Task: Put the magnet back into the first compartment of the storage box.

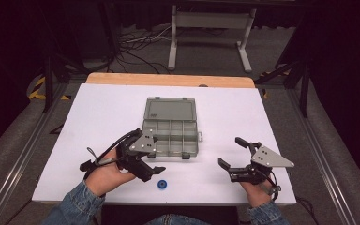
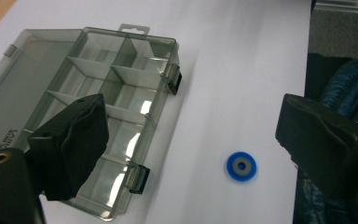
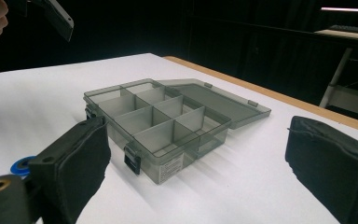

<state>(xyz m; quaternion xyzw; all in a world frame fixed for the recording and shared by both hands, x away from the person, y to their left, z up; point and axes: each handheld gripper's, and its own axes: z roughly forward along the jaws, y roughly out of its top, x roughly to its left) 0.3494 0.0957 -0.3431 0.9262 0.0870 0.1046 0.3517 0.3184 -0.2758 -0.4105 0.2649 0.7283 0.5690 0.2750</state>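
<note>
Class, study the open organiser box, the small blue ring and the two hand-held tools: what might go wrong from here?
1. The blue ring lies flat on the white table, near its front edge; a pinch by the left tool may slip or knock it off.
2. The light organiser box stands unheld, so a nudge may slide it.
</note>
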